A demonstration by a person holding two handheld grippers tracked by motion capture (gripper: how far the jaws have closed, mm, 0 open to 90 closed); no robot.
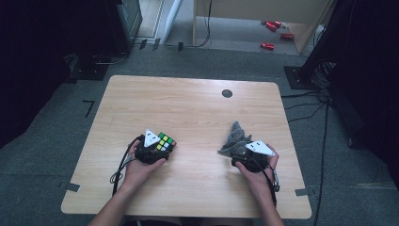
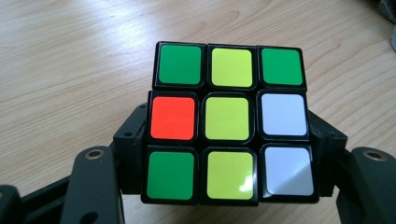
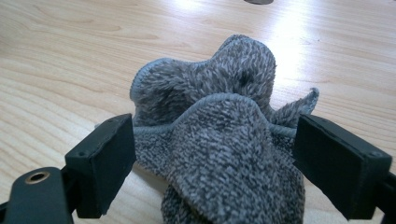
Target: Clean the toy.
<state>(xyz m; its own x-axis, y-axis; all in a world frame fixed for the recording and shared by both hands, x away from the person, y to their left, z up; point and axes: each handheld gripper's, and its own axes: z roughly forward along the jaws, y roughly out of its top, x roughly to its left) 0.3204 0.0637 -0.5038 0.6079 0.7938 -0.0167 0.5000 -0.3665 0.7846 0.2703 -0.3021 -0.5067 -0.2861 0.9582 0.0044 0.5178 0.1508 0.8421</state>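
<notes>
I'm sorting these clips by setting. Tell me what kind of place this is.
Probably a lab or recording room, not a home. A bare wooden table stands on grey carpet marked with tape, cables trail across the floor, and dark equipment stands flank it. On the table lie a puzzle cube and a grey cloth.

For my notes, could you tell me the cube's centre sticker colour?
Yellow, clearest in the left gripper view: cube.

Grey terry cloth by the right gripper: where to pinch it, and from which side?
Pinch the raised, hemmed fold at the middle of the crumpled grey terry cloth, coming in level from the person's side, as the right gripper already points. The cloth stands bunched up off the wooden table, so that ridge sits between the open fingers; the flat edges offer little to catch.
</notes>
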